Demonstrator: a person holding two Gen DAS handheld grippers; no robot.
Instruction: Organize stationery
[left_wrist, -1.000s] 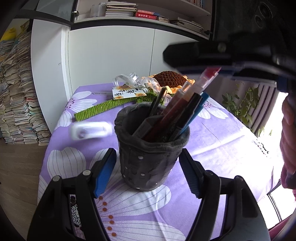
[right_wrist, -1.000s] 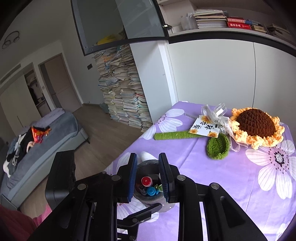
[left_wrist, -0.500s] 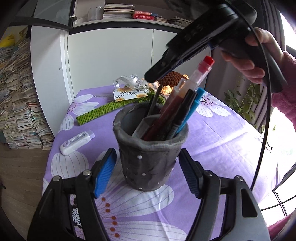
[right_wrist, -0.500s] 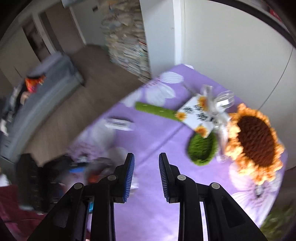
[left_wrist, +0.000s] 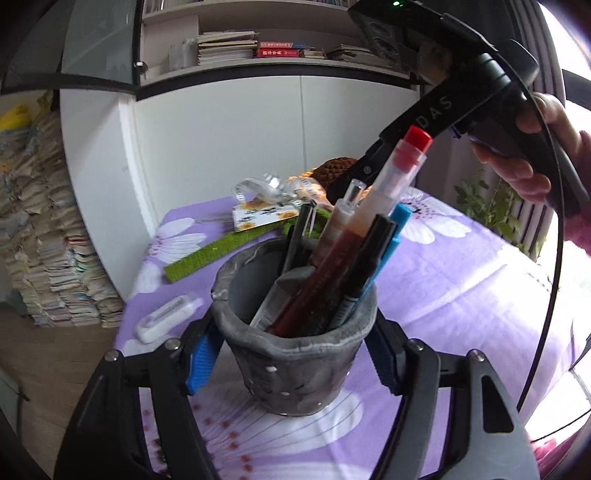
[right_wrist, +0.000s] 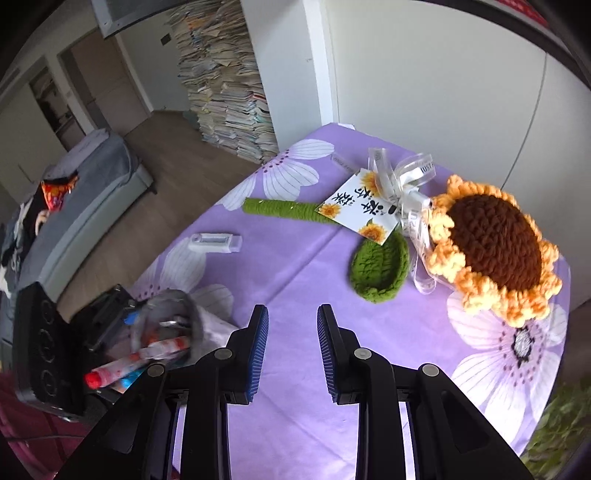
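Observation:
A grey pen cup (left_wrist: 295, 369) stands on the purple flowered tablecloth (left_wrist: 461, 295), holding several pens, the tallest with a red cap (left_wrist: 415, 138). My left gripper (left_wrist: 291, 358) is closing on the cup, its blue pads (left_wrist: 201, 358) pressed against both sides. In the right wrist view the cup (right_wrist: 173, 306) shows blurred at lower left. My right gripper (right_wrist: 291, 347) hangs open over bare cloth with nothing between its fingers. A white correction tape (right_wrist: 216, 242) lies flat near the table's left edge, also seen left of the cup (left_wrist: 166, 319).
A crocheted sunflower (right_wrist: 495, 251) with a green leaf (right_wrist: 380, 269), green stem (right_wrist: 288, 210), card (right_wrist: 358, 206) and ribbon lies at the far side. A hand (left_wrist: 524, 162) holds the right gripper above the cup. Stacked books (right_wrist: 229, 92) and a white cabinet stand beyond the table.
The right gripper has swung away from above the cup and now looks down at the cloth near the sunflower. The left pads have drawn in against the cup.

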